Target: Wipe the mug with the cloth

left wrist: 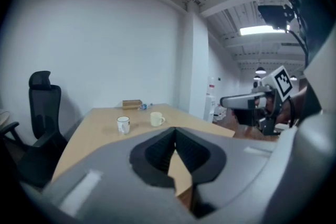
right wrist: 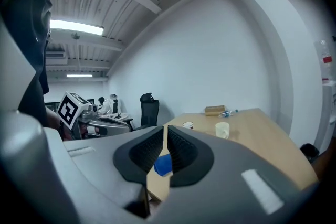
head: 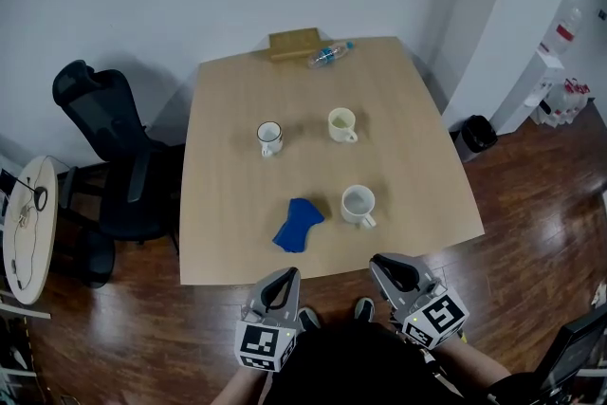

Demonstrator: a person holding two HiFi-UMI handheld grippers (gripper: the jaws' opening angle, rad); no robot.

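Three mugs stand on the wooden table [head: 237, 90]: a white one [head: 358, 203] nearest me, a cream one [head: 340, 123] behind it, and a dark-rimmed white one [head: 269, 138] to the left. A crumpled blue cloth [head: 297, 225] lies left of the near mug. Both grippers hang below the table's front edge, touching nothing. My left gripper [head: 282, 275] is shut and empty, its tips meeting [left wrist: 175, 131]. My right gripper [head: 387, 263] shows a narrow slit between its jaws [right wrist: 165, 128], with nothing in it. The cloth [right wrist: 163, 165] shows beyond them.
A wooden box [head: 294, 44] and a plastic bottle [head: 330, 54] lie at the table's far edge. A black office chair [head: 114, 156] stands left of the table, with a small round table [head: 28, 228] beyond it. A black bin [head: 478, 133] sits right.
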